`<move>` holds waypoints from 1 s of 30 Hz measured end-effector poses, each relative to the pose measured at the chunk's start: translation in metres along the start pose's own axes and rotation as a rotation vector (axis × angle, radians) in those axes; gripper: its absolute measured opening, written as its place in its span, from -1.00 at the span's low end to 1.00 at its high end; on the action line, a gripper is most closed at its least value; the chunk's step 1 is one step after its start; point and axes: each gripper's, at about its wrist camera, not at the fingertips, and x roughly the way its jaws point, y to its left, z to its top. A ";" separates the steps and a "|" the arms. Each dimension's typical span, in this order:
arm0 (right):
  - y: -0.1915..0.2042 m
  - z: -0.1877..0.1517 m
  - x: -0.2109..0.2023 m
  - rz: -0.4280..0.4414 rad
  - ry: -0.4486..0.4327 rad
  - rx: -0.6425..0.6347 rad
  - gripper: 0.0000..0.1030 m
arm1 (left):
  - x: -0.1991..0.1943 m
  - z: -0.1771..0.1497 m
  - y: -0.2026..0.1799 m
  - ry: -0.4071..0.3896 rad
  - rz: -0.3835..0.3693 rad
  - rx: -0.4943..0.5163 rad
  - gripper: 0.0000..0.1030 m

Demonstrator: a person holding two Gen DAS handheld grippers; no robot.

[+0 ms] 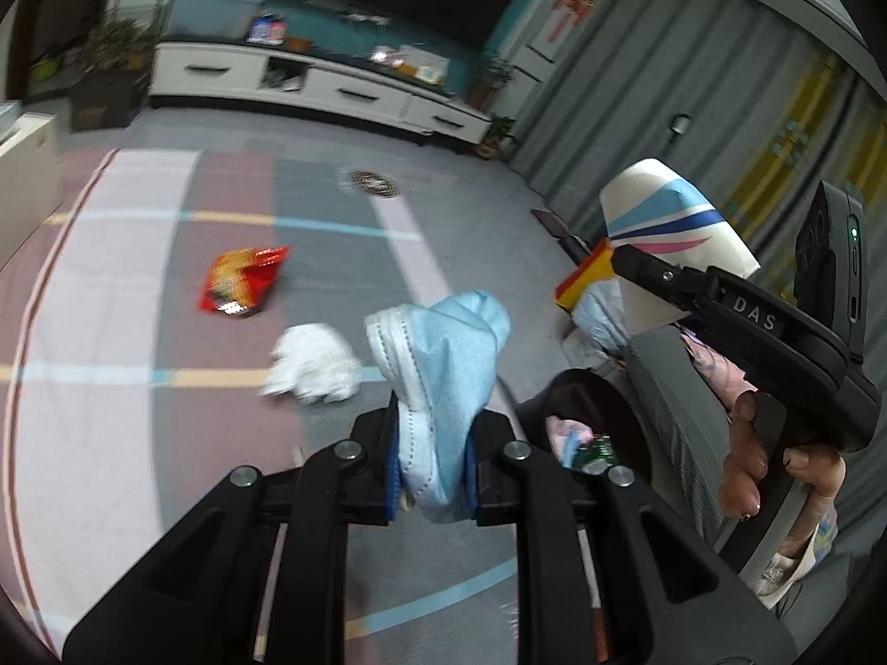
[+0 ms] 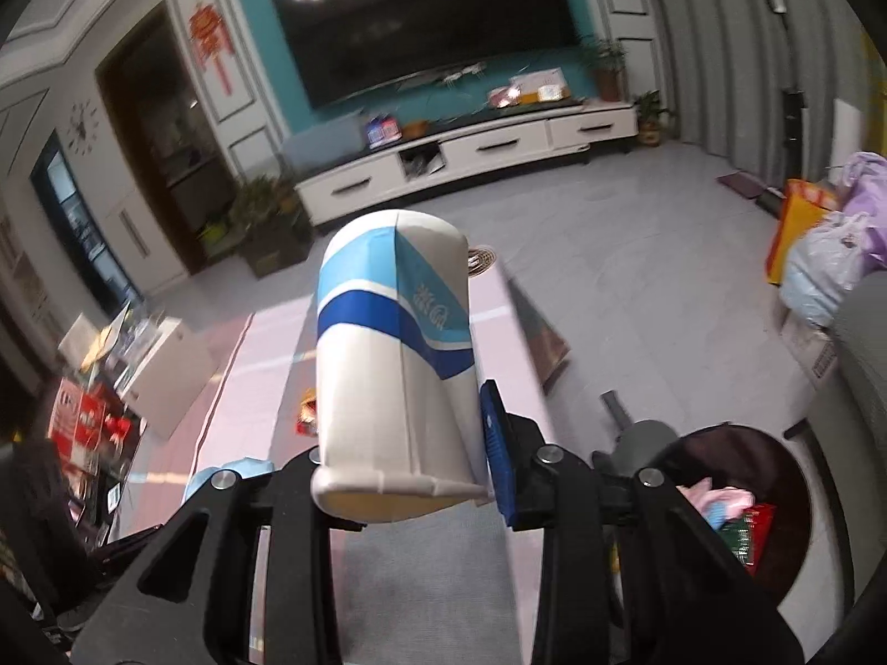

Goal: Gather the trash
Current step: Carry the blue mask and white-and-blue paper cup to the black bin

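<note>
Holding a crumpled blue face mask (image 1: 443, 382) above the floor mat (image 1: 138, 332), our left tongs (image 1: 432, 465) are clenched on it. Our right tongs (image 2: 410, 454) grip a paper cup (image 2: 393, 366), its base pointing away from us, beside the open trash bin (image 2: 737, 504), which already contains some wrappers. On the mat we see a white tissue (image 1: 313, 368) and, near it, a red snack bag (image 1: 244, 280).
</note>
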 end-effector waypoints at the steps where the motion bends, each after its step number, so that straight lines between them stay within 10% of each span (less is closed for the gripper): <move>1: -0.005 0.002 -0.003 -0.016 -0.010 0.009 -0.36 | 0.003 0.001 -0.006 0.002 -0.010 0.010 -0.65; 15: -0.121 -0.018 -0.041 -0.237 -0.031 0.279 -0.34 | 0.101 -0.013 -0.121 0.175 -0.202 0.162 -0.65; 30: -0.214 -0.076 0.017 -0.328 0.264 0.560 -0.33 | 0.223 -0.062 -0.171 0.459 -0.235 0.221 -0.65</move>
